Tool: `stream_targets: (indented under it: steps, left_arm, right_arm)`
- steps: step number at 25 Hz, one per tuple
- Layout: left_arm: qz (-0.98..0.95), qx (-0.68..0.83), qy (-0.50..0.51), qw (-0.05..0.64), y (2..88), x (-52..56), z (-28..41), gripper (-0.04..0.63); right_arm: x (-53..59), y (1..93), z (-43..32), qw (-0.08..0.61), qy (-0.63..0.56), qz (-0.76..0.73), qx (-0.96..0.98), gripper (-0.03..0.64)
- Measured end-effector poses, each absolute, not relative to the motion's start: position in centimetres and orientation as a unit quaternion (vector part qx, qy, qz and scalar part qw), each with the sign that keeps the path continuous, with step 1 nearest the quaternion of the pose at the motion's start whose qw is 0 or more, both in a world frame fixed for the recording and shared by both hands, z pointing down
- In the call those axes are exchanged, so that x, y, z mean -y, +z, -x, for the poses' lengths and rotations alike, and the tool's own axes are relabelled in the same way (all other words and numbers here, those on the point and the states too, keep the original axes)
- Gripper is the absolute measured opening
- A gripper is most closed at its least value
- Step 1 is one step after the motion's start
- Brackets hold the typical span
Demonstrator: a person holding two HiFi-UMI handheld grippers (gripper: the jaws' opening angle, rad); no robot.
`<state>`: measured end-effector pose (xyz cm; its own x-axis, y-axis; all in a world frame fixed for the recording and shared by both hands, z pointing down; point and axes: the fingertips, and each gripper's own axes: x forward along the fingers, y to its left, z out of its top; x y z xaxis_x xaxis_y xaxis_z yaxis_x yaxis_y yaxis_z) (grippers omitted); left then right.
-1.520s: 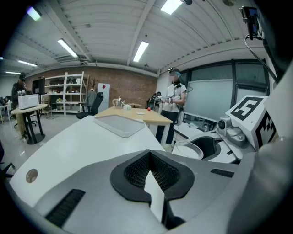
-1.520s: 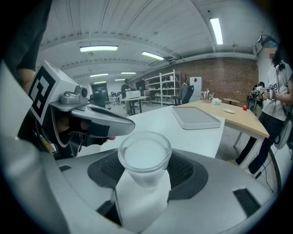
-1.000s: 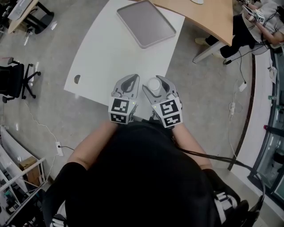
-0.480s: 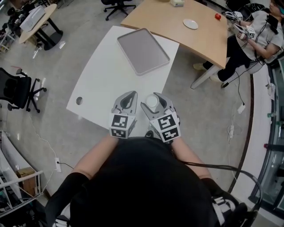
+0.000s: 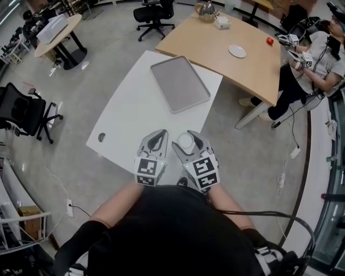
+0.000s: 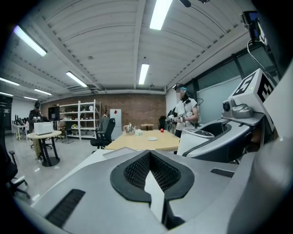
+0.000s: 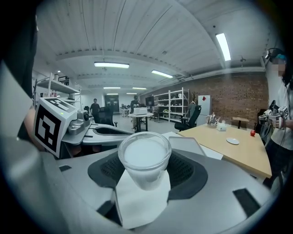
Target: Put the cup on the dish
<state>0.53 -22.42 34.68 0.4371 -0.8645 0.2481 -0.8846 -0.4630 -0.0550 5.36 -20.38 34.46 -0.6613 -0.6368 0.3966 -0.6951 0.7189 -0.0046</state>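
Observation:
A clear cup (image 5: 186, 141) with a white inside is held upright between the jaws of my right gripper (image 5: 187, 139), above the near edge of the white table (image 5: 129, 116). The right gripper view shows the cup (image 7: 144, 157) clamped between the dark pads. Beside it, my left gripper (image 5: 157, 136) is shut with nothing in it, its pads (image 6: 137, 171) meeting at the tip. The small white dish (image 5: 236, 51) lies far off on the wooden table (image 5: 210, 40), and it also shows as the dish (image 7: 232, 141) at the right of the right gripper view.
A grey tray (image 5: 179, 83) lies at the far end of the white table. On the wooden table are a small red object (image 5: 269, 40) and a teapot (image 5: 206, 9). A seated person (image 5: 318, 51) holds grippers at the far right. Office chairs (image 5: 24, 113) stand at the left.
The head view has swung up, so the wooden table and the dish now show. Both grippers stay side by side near the table's edge, with the cup still held.

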Motion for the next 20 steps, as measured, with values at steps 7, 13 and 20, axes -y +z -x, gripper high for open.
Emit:
stream_targets:
  steps: [7, 13, 20]
  left_arm:
    - [-0.853, 0.511, 0.098, 0.037, 32.5, 25.9, 0.8, 0.006]
    - [-0.862, 0.500, 0.075, 0.043, 30.1, 27.4, 1.0, 0.006]
    - [-0.869, 0.486, 0.075, 0.055, 30.3, 27.0, 2.0, 0.006]
  right_arm:
    - [22.3, 33.0, -5.2, 0.185, 0.075, -0.386, 0.901, 0.238]
    - [23.5, 31.4, -5.2, 0.182, 0.072, -0.400, 0.895, 0.236]
    - [23.8, 29.8, -4.2, 0.182, 0.061, -0.410, 0.892, 0.236]
